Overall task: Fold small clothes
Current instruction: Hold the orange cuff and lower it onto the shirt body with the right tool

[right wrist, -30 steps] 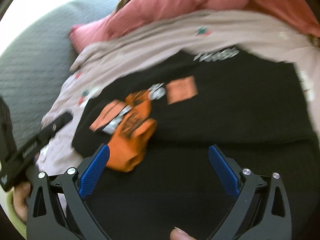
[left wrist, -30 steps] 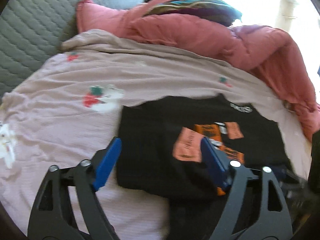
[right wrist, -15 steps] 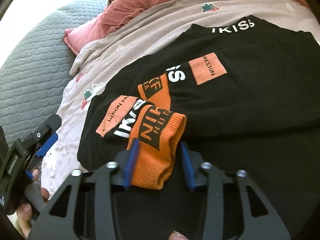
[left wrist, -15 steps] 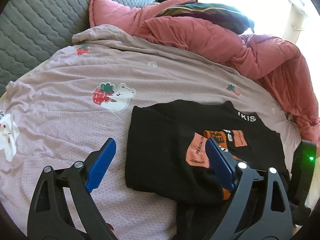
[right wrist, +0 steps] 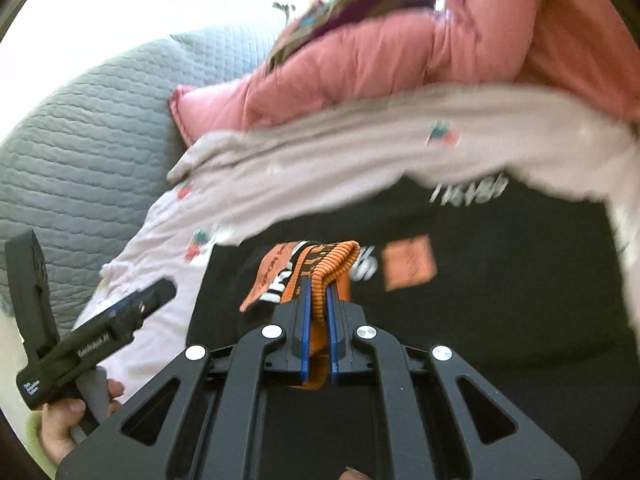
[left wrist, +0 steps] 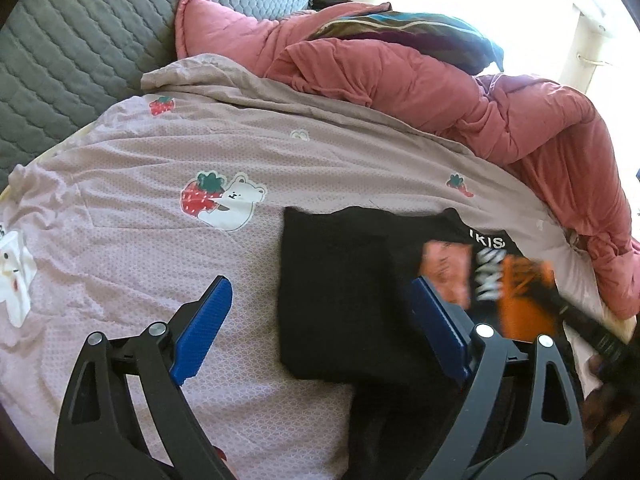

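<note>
A black shirt (left wrist: 340,280) with orange patches and white lettering lies partly folded on the pink bedsheet (left wrist: 160,240); it also shows in the right wrist view (right wrist: 500,280). My right gripper (right wrist: 318,304) is shut on the shirt's orange ribbed cuff (right wrist: 332,264) and holds it lifted over the shirt. The cuff (left wrist: 524,296) shows blurred in the left wrist view. My left gripper (left wrist: 320,316) is open and empty, low over the shirt's left edge. It also shows at the left of the right wrist view (right wrist: 120,316).
A bunched red-pink duvet (left wrist: 420,80) lies along the far side of the bed with a dark multicoloured cloth (left wrist: 420,36) on top. A grey quilted headboard (left wrist: 60,40) stands at the left. The sheet has strawberry and bear prints (left wrist: 224,200).
My right gripper has closed fully on the orange cuff and lifted it up off the shirt. My left gripper has shifted a little left and stays open.
</note>
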Motion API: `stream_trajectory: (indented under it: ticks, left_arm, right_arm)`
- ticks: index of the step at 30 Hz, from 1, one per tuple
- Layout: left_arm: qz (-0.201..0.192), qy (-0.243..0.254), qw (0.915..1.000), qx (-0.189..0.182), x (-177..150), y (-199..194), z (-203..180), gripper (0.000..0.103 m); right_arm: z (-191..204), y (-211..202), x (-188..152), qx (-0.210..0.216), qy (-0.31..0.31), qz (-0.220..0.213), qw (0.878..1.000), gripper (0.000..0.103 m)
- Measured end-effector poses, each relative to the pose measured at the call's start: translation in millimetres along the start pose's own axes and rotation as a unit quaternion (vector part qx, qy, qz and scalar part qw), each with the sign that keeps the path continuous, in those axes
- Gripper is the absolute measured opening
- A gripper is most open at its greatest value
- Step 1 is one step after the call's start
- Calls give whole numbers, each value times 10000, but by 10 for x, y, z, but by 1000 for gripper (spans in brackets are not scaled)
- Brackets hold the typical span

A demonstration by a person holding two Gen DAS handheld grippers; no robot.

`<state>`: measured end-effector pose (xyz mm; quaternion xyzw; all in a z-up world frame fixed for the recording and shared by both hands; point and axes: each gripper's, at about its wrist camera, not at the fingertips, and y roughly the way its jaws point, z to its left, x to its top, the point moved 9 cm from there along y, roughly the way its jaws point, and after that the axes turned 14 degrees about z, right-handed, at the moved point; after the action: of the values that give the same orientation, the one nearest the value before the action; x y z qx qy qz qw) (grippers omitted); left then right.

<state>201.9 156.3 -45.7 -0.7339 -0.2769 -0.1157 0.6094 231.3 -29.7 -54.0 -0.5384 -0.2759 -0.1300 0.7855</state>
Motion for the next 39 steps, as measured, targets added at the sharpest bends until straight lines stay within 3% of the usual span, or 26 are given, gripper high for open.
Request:
stream_trajectory:
  ticks: [6,14,20,27,29,30,36,39]
  left_arm:
    - [-47,4,9999,-92,11,-27,-18,84]
    - [14,238,9994,-259,-6,20,-203,84]
    - [99,463,9985,-264,-34,97,-338,80]
    - [326,566,9974,-293,-13,225,-552,75]
    - [373,733,9962,-296,23,271,-751,60]
    - [391,795,9956,-295,29,294,-827,59]
    - [646,991,9920,-452,48,613,-1271,59]
    - [748,1271,9887,-280,2,792,-1312,59]
  right_arm:
    - [-480,-314,164,-602,68,-452,9971,6]
    - [-1059,-442,166,-1225,312,-616,9901,6]
    - [-1379,-451,62,-1329,546,-607,9878,6]
    - [-1483,-493,42,-1343,658,-648,9866,6]
    - [-1513,-500,45,-1334,680,-653,9866,6]
    - [-1517,-501,43,-1336,683,-654,9865,6]
    - [-1541,-490,30,-1368,623,-599,9868,6]
    - [-1546,-489,12,-1446,481,-557,9867,6]
